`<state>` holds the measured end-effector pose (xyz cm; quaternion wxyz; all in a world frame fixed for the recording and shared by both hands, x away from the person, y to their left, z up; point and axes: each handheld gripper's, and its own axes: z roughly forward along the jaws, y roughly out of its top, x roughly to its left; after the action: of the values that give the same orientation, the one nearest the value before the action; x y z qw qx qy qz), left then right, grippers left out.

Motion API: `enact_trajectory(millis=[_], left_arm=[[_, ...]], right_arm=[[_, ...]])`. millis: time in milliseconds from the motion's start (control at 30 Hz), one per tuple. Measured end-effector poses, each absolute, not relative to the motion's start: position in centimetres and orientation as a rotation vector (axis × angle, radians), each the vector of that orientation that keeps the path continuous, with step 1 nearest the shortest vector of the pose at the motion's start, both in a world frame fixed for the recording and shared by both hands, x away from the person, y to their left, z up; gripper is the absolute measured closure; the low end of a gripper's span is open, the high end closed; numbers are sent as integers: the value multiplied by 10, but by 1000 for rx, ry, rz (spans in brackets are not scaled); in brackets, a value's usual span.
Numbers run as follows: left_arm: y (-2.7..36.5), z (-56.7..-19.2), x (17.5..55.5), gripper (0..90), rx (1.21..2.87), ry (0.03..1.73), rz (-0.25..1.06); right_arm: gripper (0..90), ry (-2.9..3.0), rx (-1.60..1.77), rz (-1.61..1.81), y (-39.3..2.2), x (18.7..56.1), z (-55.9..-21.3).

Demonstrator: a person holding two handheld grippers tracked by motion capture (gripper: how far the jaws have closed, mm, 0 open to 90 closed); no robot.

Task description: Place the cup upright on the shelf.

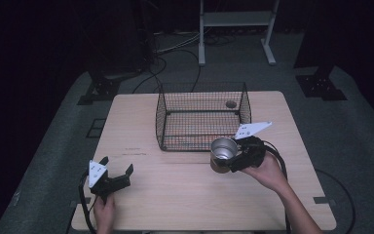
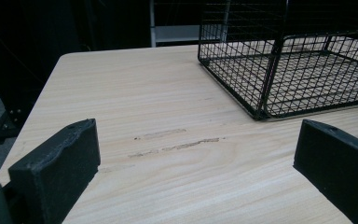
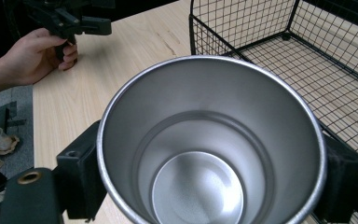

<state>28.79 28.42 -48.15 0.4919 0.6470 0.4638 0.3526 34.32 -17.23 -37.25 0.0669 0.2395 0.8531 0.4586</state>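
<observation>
- Just in front of the basket's near right corner: steel cup (image 1: pixel 222 152), upright, mouth open upward, nothing inside it in the right gripper view (image 3: pixel 209 154).
- Right gripper (image 1: pixel 233 158): jaws clamped on the cup's sides, one on each flank; held by the right hand (image 1: pixel 268 173); white plate on top.
- Basket (image 1: pixel 161 117): black wire, open-topped, at the table's far middle, just beside the cup; whether they touch cannot be told.
- Left gripper (image 1: pixel 118 166): jaws spread wide, nothing between them, above the near left of the table (image 1: pixel 175 195); held by the left hand (image 1: pixel 104 209).
- Table surface: light wood, faint scuffs (image 2: pixel 177 140) ahead of the left jaws.
</observation>
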Motion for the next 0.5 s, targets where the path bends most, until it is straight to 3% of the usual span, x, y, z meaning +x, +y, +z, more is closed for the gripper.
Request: enact_trajectory(millis=[500], left_arm=[[284,-482,288,0,1568,1124,856]], right_arm=[[152,2547,714,1416,-170,354,-349]])
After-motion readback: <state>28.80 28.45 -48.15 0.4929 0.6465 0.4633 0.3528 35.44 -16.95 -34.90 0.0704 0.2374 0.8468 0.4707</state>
